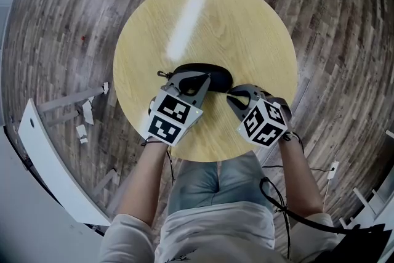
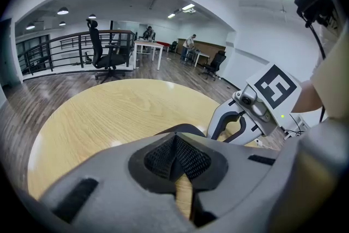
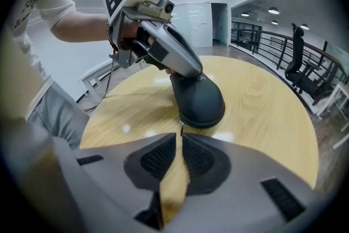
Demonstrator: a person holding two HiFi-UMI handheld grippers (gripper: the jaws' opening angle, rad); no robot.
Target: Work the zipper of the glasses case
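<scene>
I'm looking down on the wood-plank floor, and the round pale bench is filling the middle of the head view. Both grippers are working at the bench's near edge, each one carrying its marker cube. The left gripper is reaching in from the left. Its jaws are sitting pressed together with nothing between the pads, and their tips are resting on top of the glasses case. From the right gripper view I'm seeing that contact clearly, with the grey fingers bearing down on the dark shell. The right gripper is coming in from the other side, low over the bench and just beside the case's rounded end. Its jaws are drawn in to a thin slit and pinching the zipper pull at their very tips. The case itself is lying flat on the bench, black and oval, between the two grippers and nearer the person's side. The pull is showing as a small metal tab hanging from the case's lower edge.
</scene>
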